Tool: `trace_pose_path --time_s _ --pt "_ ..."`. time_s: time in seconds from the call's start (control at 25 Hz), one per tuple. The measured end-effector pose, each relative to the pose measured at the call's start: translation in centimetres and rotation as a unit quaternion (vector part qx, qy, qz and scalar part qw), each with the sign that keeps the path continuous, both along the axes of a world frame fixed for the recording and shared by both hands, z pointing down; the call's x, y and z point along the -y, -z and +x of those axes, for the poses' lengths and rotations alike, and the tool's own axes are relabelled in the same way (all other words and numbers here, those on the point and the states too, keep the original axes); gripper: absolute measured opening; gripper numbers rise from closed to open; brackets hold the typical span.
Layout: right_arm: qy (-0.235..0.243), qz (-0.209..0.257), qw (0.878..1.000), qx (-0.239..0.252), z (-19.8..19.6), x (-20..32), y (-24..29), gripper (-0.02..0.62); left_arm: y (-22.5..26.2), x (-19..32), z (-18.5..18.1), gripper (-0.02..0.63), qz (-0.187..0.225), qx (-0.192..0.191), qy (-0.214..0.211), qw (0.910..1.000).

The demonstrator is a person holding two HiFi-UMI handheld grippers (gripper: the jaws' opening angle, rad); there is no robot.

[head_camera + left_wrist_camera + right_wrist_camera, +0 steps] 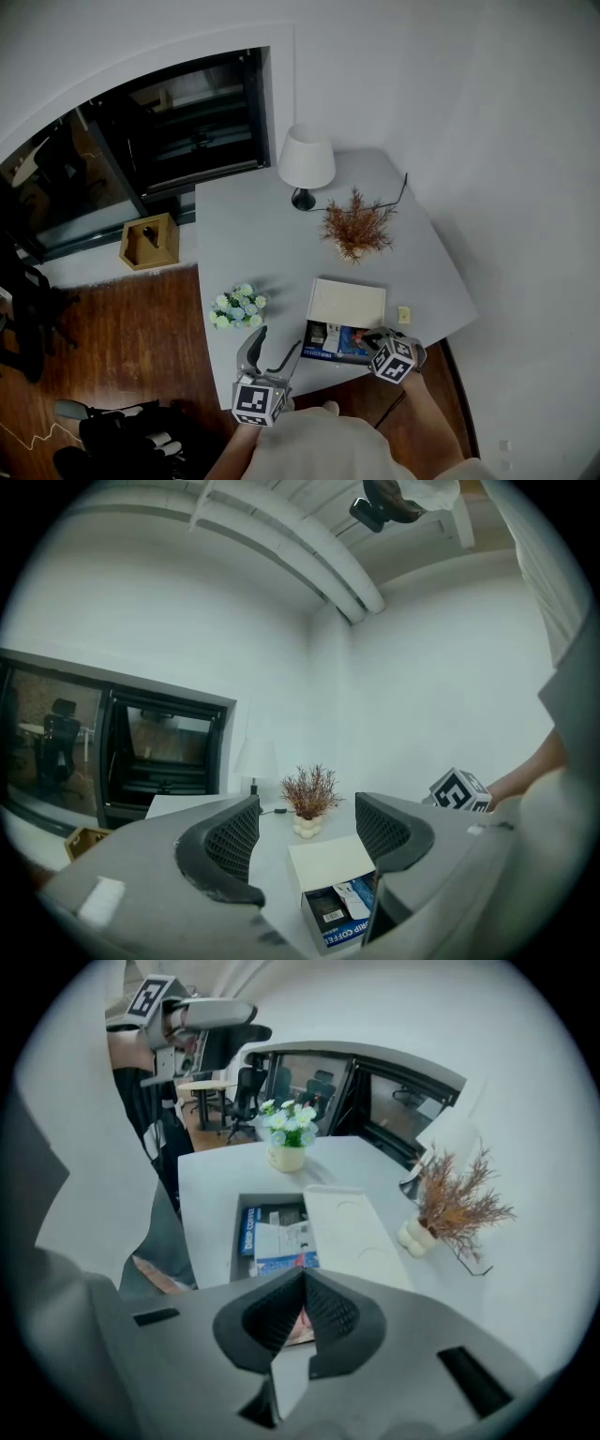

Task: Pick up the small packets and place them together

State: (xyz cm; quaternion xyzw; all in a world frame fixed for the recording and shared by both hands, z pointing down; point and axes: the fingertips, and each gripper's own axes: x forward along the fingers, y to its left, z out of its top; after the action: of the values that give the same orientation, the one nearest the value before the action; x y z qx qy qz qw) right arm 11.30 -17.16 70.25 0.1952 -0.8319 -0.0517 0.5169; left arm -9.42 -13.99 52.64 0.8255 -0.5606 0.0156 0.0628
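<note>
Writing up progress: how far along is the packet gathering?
Done: perhaps one, a small pale yellow packet lying beside the open white cardboard box. In hand: the right gripper is shut on a thin reddish packet. Left: several packets lie in it; the left gripper is open, empty.

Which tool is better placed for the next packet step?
Right. The right tool is at the open white-lidded coffee box, shut on what looks like a small pinkish packet. The left tool hangs open beside it, empty.
</note>
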Motion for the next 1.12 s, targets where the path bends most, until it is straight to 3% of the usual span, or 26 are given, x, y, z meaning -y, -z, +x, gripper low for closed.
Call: trace_pose_path --time_s 0.24,0.36,0.52,0.92,1.12 --pt "-0.065 0.084 0.99 0.098 -4.2 6.9 5.7 0.003 -0.1 0.4 -0.7 0.322 -0.003 0.002 0.011 0.9999" --pt "-0.074 0.134 0.984 0.094 -6.4 10.2 6.0 0.003 0.1 0.6 -1.4 0.322 -0.003 0.001 0.021 0.9998" --pt "-0.037 0.171 0.983 0.053 -9.7 12.2 3.5 0.003 0.6 0.8 -2.7 0.322 0.001 0.005 0.036 0.9993" --pt "0.039 0.073 0.996 -0.023 -12.8 8.6 -3.6 0.005 0.0 0.5 -5.2 0.322 -0.007 0.003 0.067 0.9977" --pt "0.016 0.026 0.999 -0.035 -12.7 7.8 -5.3 0.006 -0.2 0.6 -5.3 0.322 -0.009 0.003 0.063 0.998"
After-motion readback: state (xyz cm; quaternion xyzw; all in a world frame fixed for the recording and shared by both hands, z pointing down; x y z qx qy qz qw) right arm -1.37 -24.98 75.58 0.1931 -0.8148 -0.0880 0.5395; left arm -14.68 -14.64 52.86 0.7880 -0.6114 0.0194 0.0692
